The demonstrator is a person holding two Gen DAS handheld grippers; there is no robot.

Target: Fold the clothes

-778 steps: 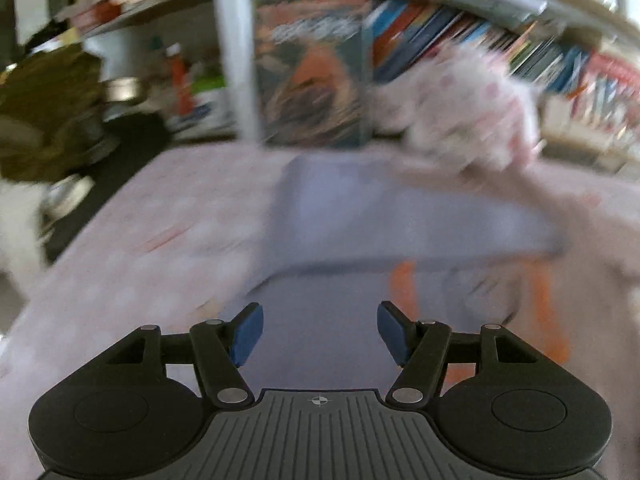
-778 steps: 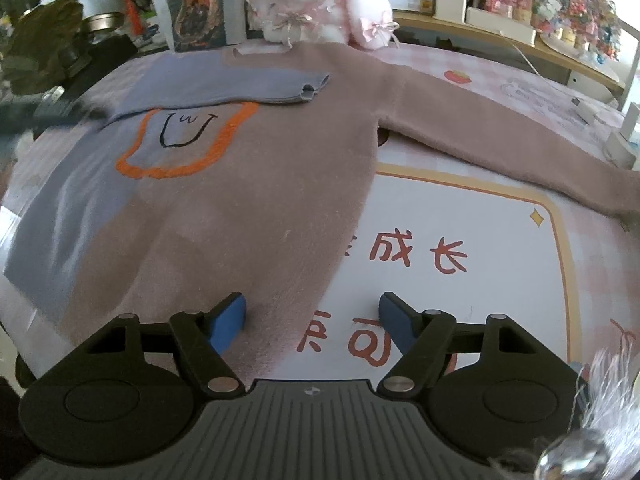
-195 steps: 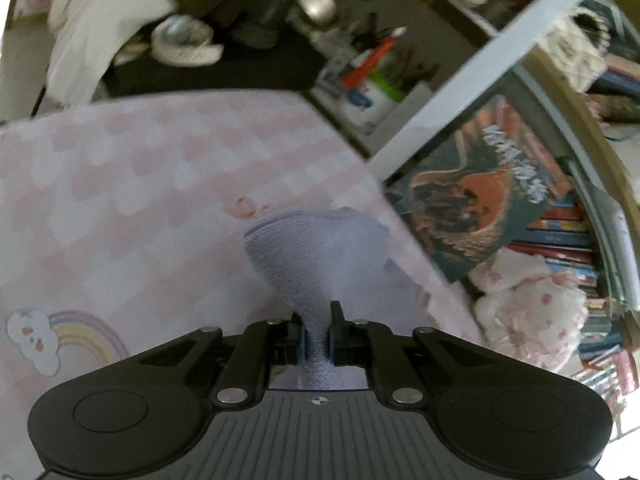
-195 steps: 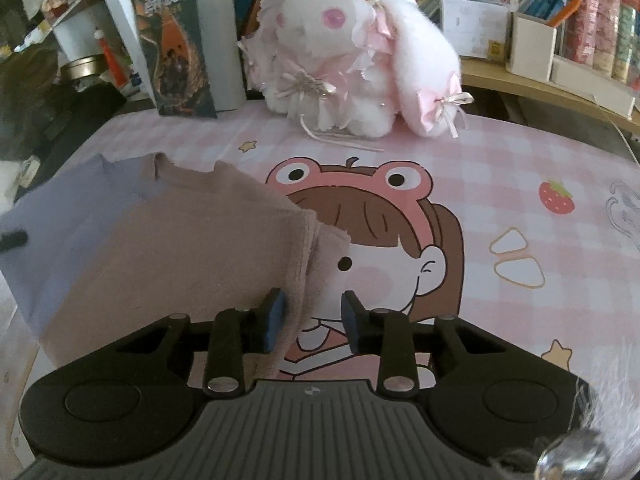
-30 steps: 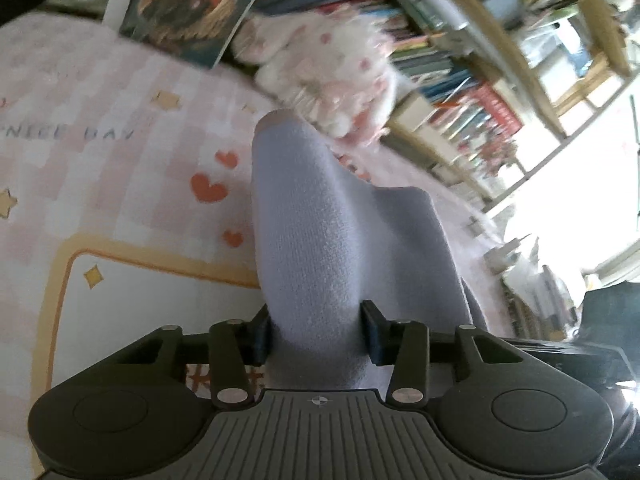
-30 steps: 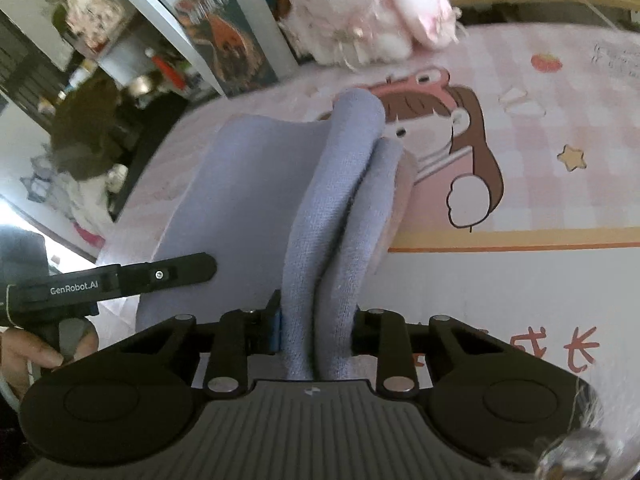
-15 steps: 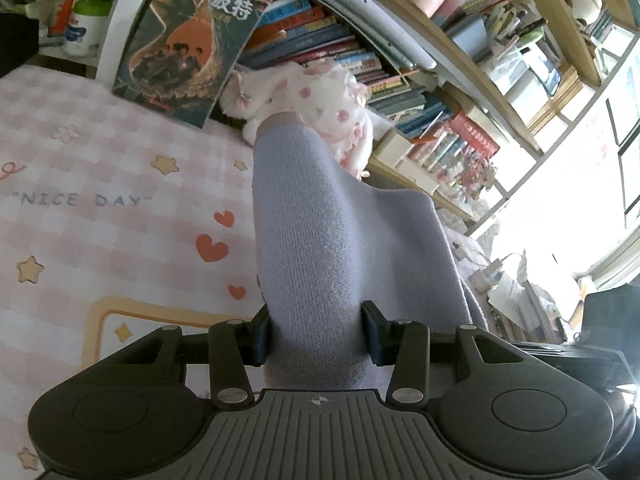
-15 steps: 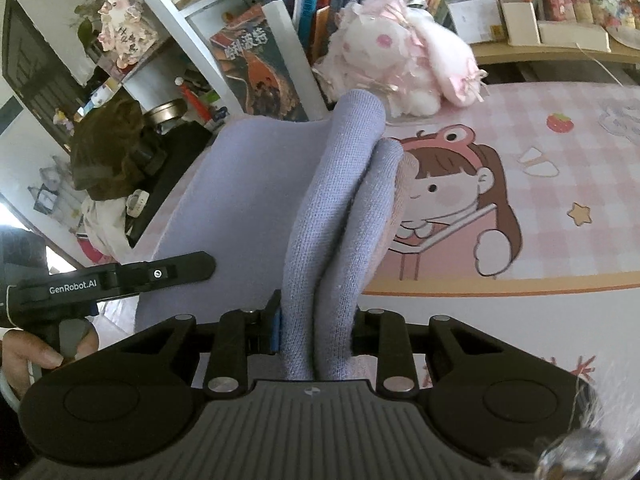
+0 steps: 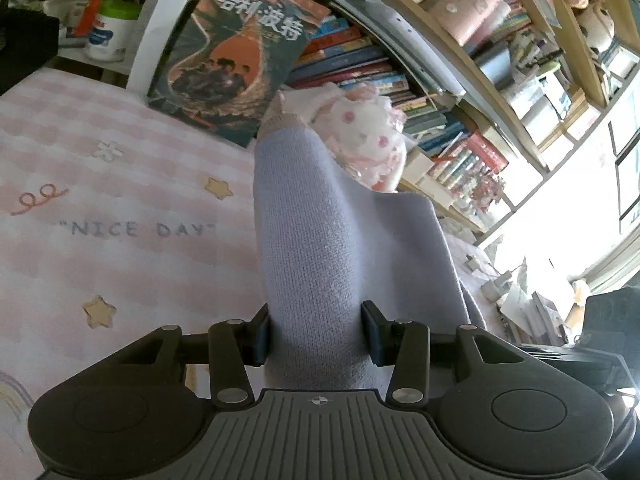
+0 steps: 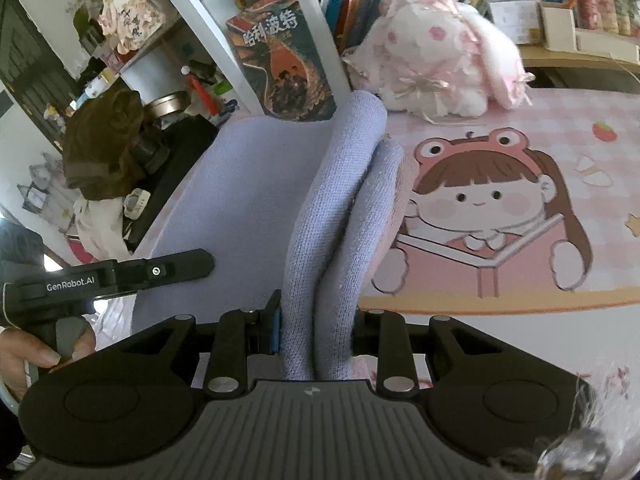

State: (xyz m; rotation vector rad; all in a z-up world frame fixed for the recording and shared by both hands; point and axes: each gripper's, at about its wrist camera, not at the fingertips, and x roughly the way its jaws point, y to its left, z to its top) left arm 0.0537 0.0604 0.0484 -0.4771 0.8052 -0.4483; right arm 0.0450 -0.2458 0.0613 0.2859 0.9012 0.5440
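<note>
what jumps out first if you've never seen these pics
The lavender sweater, folded thick, fills the middle of both views, clamped in the right claw and the left claw. Behind it a pink-and-white plush bunny sits against the bookshelf, beside a cartoon girl printed on the table mat.

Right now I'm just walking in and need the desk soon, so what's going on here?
A person is folding a lavender sweater with two handheld grippers. The left gripper and the right gripper each have their jaws shut on a thick folded bundle of it, holding it above the pink cartoon desk mat. A plush bunny and a book sit by the shelves behind.
</note>
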